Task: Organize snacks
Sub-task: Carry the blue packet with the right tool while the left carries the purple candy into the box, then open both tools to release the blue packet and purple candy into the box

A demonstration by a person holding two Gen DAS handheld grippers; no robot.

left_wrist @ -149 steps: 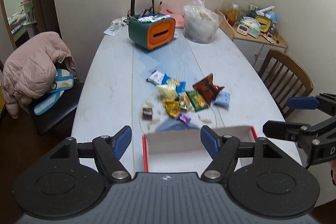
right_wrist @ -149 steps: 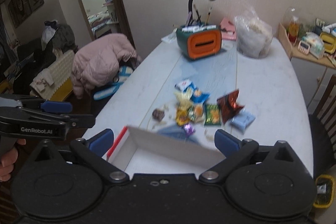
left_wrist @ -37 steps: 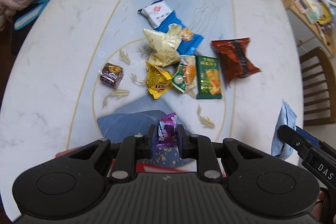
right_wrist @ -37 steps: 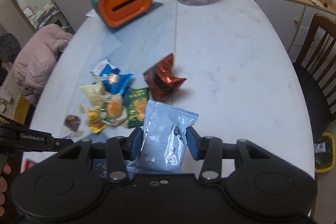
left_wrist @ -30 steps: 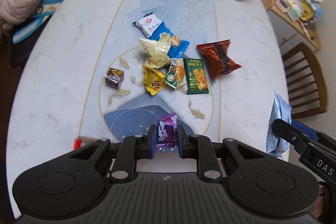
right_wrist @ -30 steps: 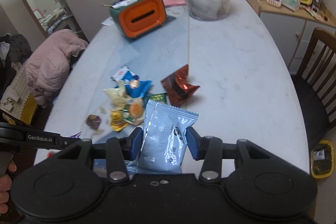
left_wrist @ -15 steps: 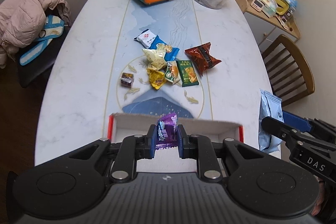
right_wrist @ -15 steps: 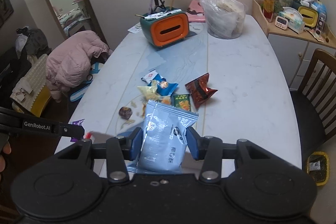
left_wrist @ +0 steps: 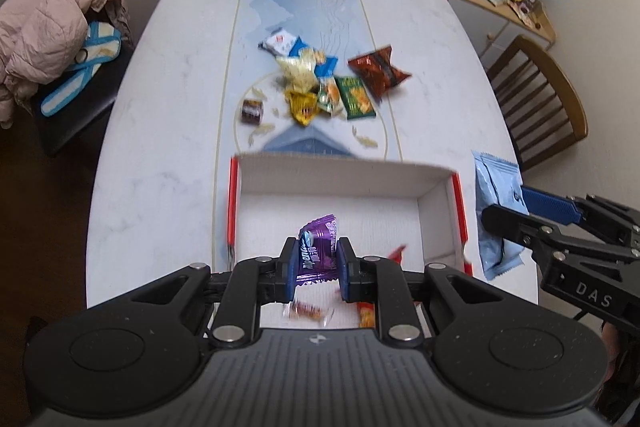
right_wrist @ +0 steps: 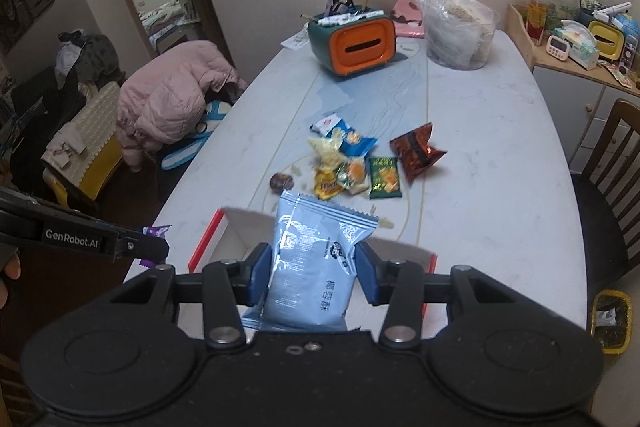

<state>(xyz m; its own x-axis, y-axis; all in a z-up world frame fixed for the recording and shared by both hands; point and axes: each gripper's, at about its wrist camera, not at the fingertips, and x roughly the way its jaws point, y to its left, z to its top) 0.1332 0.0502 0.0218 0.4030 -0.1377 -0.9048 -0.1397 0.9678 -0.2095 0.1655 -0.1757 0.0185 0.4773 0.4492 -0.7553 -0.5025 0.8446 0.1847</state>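
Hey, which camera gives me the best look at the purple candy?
The left wrist view. There the purple candy sits centred and close between the left gripper pads, its wrapper print visible, above the box. The right wrist view shows only a sliver of it behind the left gripper's fingers at the left edge.

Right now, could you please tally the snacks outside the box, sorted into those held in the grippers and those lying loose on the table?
Held: 2 (purple candy, pale blue packet)
Loose packets on the table: 8
Total: 10
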